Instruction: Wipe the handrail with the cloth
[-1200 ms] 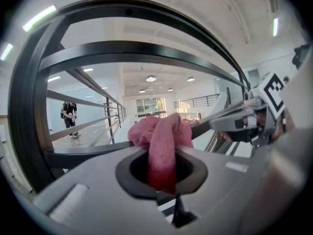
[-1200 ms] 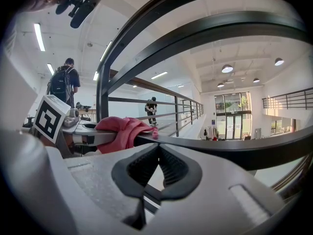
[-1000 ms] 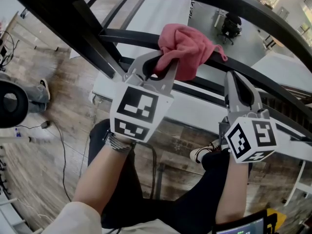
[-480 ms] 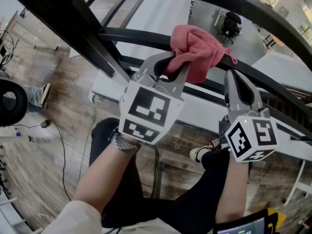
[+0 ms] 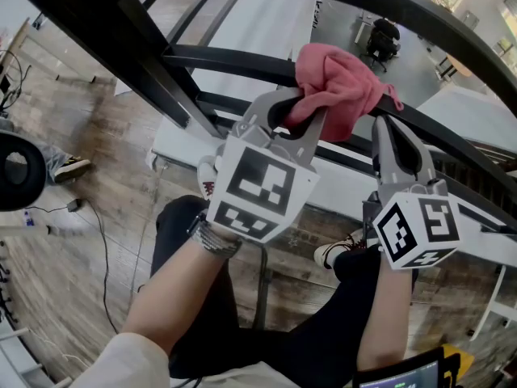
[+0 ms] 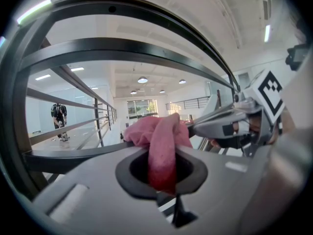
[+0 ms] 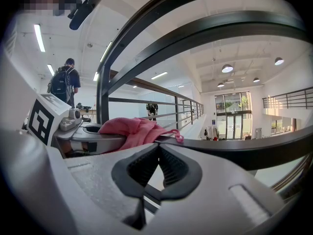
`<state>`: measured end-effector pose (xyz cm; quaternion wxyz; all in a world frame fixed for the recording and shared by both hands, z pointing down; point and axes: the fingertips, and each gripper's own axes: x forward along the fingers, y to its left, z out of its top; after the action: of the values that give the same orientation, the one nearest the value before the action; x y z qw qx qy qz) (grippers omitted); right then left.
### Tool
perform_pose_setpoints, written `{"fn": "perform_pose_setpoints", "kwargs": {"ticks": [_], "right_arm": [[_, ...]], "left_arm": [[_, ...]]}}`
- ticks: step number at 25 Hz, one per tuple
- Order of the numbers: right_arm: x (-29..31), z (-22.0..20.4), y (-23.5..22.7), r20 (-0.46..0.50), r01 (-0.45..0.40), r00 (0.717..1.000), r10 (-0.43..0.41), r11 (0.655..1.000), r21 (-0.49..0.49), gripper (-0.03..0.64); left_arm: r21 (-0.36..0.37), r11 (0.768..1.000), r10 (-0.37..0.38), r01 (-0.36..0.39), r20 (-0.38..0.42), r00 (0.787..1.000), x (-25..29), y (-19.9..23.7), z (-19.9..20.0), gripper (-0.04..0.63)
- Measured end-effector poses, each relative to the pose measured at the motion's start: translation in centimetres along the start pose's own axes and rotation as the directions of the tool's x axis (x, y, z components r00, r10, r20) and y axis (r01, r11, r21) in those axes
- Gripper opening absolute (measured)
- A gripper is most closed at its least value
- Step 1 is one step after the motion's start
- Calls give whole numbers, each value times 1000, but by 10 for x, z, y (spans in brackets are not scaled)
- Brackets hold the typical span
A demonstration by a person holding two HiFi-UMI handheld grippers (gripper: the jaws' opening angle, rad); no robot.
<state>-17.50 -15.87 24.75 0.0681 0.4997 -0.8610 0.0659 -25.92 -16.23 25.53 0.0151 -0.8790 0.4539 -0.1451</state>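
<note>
The left gripper (image 5: 296,108) is clamping the bunched pink fabric cloth (image 5: 339,83) against the dark metal handrail (image 5: 218,57), so the wiping is seemingly only partway along, while the right gripper (image 5: 388,128) is hovering beside it, closed and empty.

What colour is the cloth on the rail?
Pink. The cloth shows best in the head view.

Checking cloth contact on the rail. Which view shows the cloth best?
Head view: the whole cloth shows, bunched on the rail, one end pinched in the left tongs. Left gripper view shows mostly the pinched fold up close; right gripper view shows it side-on, beside the left tongs.
</note>
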Motion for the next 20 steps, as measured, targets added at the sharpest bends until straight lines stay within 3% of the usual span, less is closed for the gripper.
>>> {"fn": "perform_pose_setpoints", "kwargs": {"ticks": [20], "right_arm": [[-5, -2, -5, -3, 9, 1000, -9, 1000, -5, 2]], "left_arm": [[38, 999, -19, 19, 11, 1000, 9, -19, 6, 29]]}}
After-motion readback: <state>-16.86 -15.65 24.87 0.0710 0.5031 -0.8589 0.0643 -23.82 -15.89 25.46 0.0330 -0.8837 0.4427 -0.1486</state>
